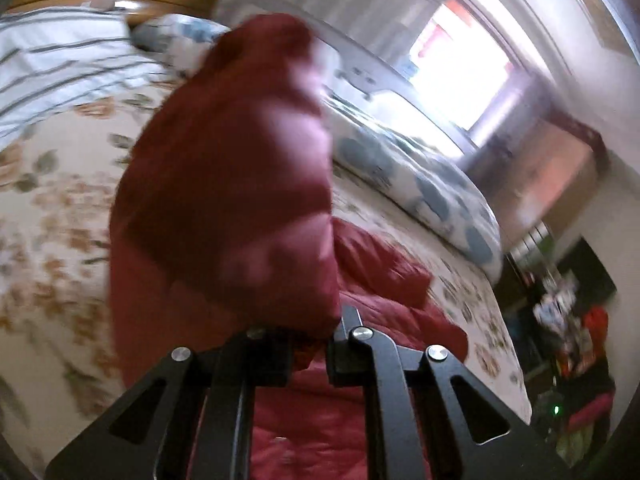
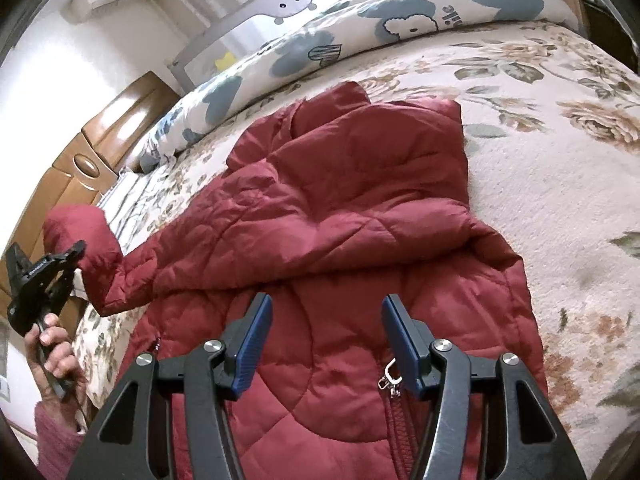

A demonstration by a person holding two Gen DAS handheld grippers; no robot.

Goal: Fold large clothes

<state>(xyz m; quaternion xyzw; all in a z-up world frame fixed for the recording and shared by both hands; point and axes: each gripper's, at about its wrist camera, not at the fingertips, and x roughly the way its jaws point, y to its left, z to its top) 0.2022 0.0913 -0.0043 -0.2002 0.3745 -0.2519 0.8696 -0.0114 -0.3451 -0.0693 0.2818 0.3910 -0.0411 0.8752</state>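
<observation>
1. Both grippers first: the left gripper [image 1: 310,344] was clenched on the jacket's sleeve [image 2: 86,240], cuff end lifted off the bed; the right gripper [image 2: 326,340] hung released, jaws wide apart, over the jacket's zipped front w/ nothing between them.
2. Bed [image 2: 560,184] w/ floral cover was the base for everything; all places below are given relative to the jacket.
3. Red quilted jacket [image 2: 340,208] lay front-up across the bed's middle, hood or collar part bunched on top of its upper half, lower front toward the right wrist cam.
4. Blue-and-white printed pillow roll [image 2: 360,28] lay beyond the jacket along the far bed edge; wooden headboard [image 2: 100,148] stood off to the jacket's sleeve side.
5. Sleeve stretched out from the jacket's side, its end raised in the left jaws; the left wrist view was blurred, so exact bite depth can't be told.
6. Zipper pull [image 2: 390,380], small & metal, sat on the jacket's front just beside the right gripper's right-hand pad.
7. Handling, my read: puffy, soft, light for its bulk, shell prob. slippery, padding springs back. Best holds = cuff, hem corners, shoulder seams; pinch thru both layers, not the smooth panel.
</observation>
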